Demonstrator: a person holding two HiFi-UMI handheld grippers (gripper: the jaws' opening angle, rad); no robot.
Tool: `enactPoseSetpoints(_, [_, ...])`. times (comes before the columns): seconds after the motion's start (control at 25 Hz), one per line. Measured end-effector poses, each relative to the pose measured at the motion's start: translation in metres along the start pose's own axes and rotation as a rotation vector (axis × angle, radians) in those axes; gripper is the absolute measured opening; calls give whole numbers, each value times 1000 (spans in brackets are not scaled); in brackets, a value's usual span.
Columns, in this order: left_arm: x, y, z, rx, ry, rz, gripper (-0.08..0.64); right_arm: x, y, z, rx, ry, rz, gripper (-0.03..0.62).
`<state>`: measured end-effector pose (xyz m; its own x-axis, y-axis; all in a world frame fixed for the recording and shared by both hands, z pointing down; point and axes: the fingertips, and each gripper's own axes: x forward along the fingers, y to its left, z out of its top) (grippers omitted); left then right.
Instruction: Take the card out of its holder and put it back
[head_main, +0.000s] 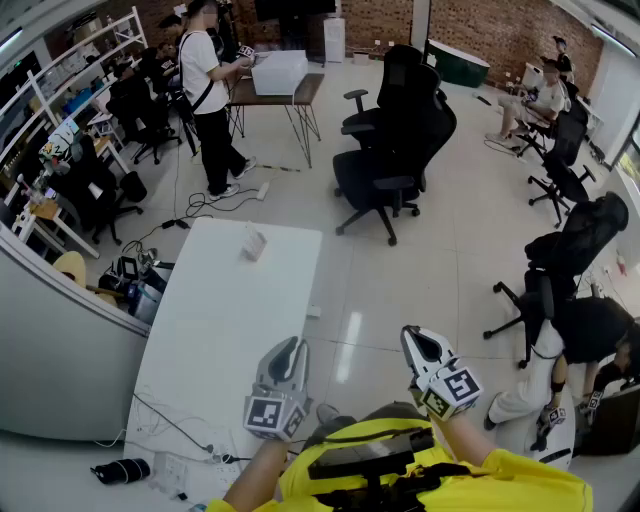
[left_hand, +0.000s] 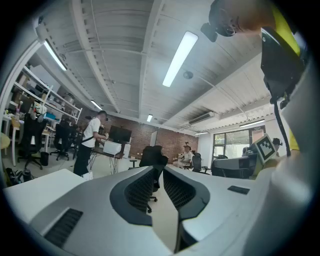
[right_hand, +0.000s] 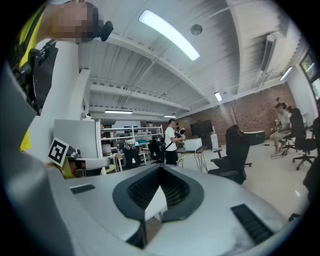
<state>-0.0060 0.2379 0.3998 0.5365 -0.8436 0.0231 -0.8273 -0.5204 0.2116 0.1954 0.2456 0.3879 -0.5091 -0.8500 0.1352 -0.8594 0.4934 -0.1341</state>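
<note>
A small pale card holder (head_main: 255, 243), with what looks like a card in it, stands near the far end of the long white table (head_main: 230, 330). Neither gripper view shows it. My left gripper (head_main: 291, 352) (left_hand: 159, 175) hovers over the table's near right edge, far short of the holder. A narrow gap shows between its jaws, with nothing in it. My right gripper (head_main: 418, 338) (right_hand: 160, 169) is held over the floor to the right of the table. Its tips meet, and nothing sticks out past them.
Cables (head_main: 170, 425) and a black pouch (head_main: 120, 470) lie at the table's near left corner. Black office chairs (head_main: 395, 150) stand beyond the table. One person stands at a far desk (head_main: 205, 90); another crouches on my right (head_main: 560, 370). A grey partition (head_main: 60, 330) runs along the left.
</note>
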Motion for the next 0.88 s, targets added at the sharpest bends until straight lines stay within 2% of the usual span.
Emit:
enactPoseSetpoints(0.16, [-36, 41, -22, -34, 32, 65, 86, 41, 37, -16, 18, 35, 48, 6])
enactPoseSetpoints(0.36, [-58, 72, -39, -107, 33, 154, 89, 94, 55, -23, 4, 76, 124, 6])
enactPoseSetpoints(0.44, [-58, 82, -35, -107, 33, 162, 132, 116, 61, -22, 11, 74, 160, 6])
enactPoseSetpoints(0.64, [-40, 113, -18, -65, 9, 211, 133, 168, 65, -27, 33, 86, 238, 6])
enactPoseSetpoints(0.88, [17, 155, -12, -38, 40, 291, 133, 238, 37, -16, 67, 63, 312, 6])
